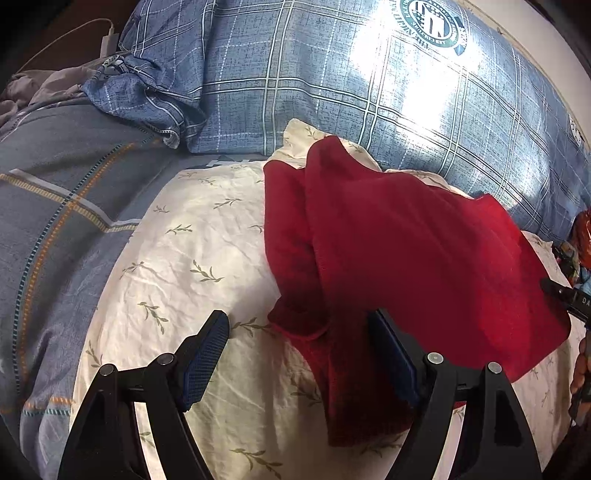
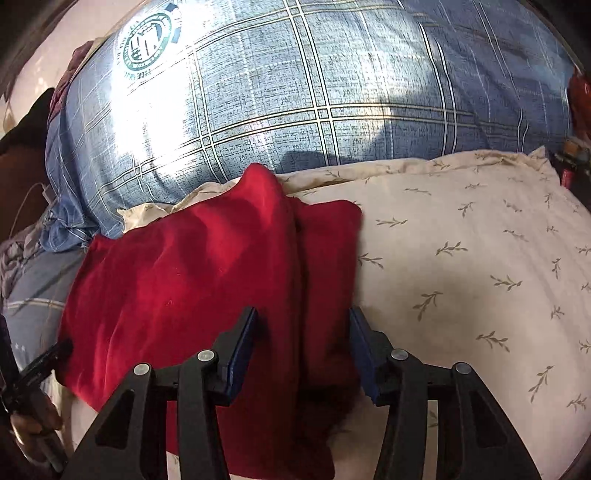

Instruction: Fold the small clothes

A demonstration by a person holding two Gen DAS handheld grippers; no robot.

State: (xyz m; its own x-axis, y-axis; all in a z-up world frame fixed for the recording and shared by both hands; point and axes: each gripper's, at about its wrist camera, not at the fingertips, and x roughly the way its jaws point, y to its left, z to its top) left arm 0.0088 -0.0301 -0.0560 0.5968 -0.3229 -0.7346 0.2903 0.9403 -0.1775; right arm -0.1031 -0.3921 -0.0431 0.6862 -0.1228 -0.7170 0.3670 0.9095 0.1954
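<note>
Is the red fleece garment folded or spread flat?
Partly folded: the red fleece garment has one side flap doubled over along a lengthwise crease.

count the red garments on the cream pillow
1: a dark red fleece garment, partly folded, lies on the cream leaf-print pillow, below both open tongs. Others could be hidden beneath.

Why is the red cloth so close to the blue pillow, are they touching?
Cannot tell. In the right wrist view, the red cloth peaks against the blue pillow, with no plain gap.

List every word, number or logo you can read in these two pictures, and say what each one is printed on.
"DA": white letters, cut off at the frame edge, on the right gripper.
Round green-and-white emblem on the blue plaid pillow: ring lettering too blurred to read.
No other text is legible.
</note>
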